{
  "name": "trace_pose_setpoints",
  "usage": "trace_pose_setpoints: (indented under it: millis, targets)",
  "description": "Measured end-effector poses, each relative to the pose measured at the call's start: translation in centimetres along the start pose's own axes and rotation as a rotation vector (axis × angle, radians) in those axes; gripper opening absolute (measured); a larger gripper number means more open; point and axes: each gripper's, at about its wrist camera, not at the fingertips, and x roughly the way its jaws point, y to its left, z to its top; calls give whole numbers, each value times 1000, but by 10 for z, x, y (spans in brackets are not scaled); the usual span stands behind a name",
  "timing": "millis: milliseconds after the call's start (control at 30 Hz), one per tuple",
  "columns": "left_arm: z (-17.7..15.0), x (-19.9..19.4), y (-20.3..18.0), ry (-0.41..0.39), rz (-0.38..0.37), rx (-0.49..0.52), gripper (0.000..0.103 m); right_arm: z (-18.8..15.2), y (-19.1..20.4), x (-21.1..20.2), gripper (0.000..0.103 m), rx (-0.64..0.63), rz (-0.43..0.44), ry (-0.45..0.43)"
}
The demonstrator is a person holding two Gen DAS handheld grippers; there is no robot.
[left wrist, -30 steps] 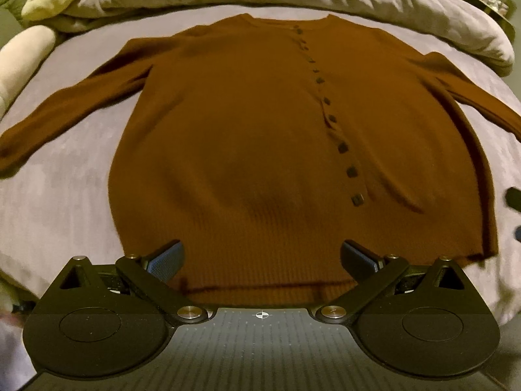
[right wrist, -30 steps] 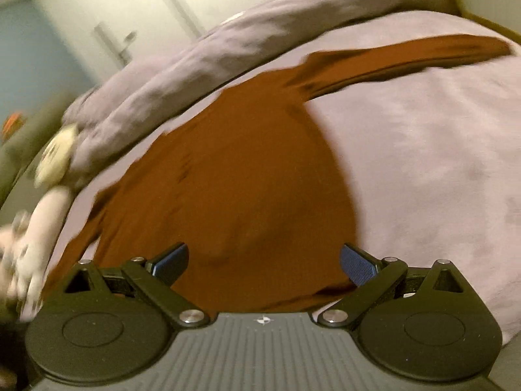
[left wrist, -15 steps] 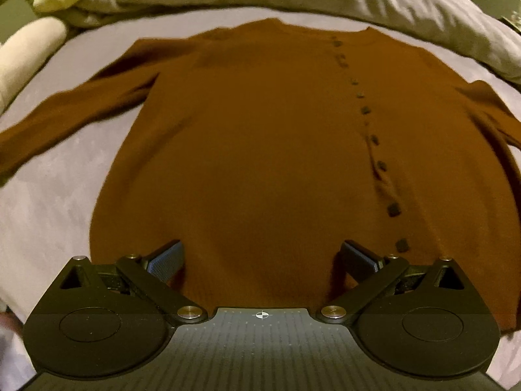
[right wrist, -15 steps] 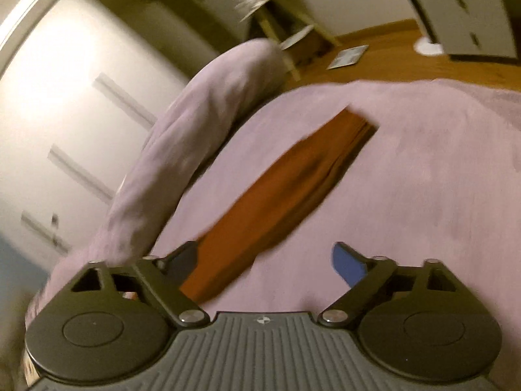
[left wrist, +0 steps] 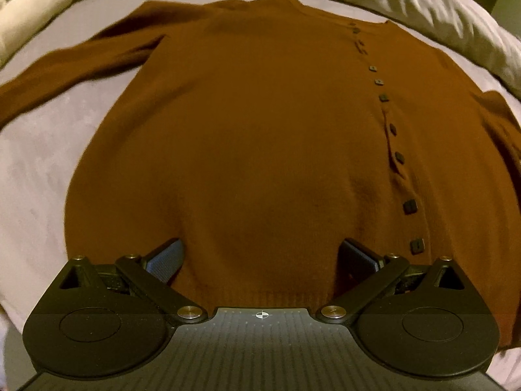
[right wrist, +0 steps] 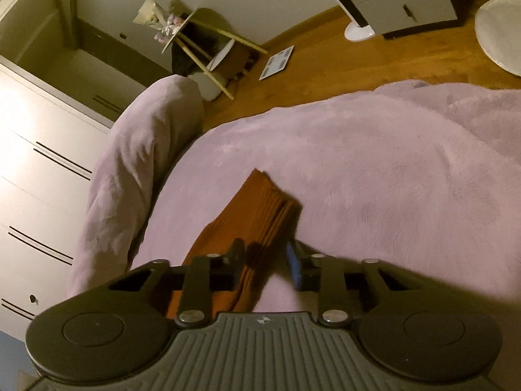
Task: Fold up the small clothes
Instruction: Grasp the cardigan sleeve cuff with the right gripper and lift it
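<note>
On the lilac plush bedspread [right wrist: 374,163] my rust-brown knitted button-front cardigan [left wrist: 260,137] lies flat, unfolded. My left claw [left wrist: 260,257] hovers wide over its hem. My right claw [right wrist: 265,260], narrowed, straddles the ribbed sleeve cuff [right wrist: 270,208], seen only in the right view. I reckon pinching, then folding the sleeve inward, comes next.

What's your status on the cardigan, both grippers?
Left gripper open, over the hem. Right gripper closing around the sleeve cuff, not clamped. Brown cardigan flat, unfolded. Nothing obstructing.
</note>
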Motion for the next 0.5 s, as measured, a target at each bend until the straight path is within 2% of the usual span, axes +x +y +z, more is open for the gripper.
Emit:
trace_pose_setpoints:
  millis: [67,200,500]
  targets:
    - [-1,1,0,-1,-5,-2,103,2,1,5,24,-4,1,4]
    - [-1,1,-1,0,-3,1,103,5,12,12,10,-66,-16,7]
    - [-1,3,3,2,-20,-10,103,0,42,-8,7,-215,-13,-18]
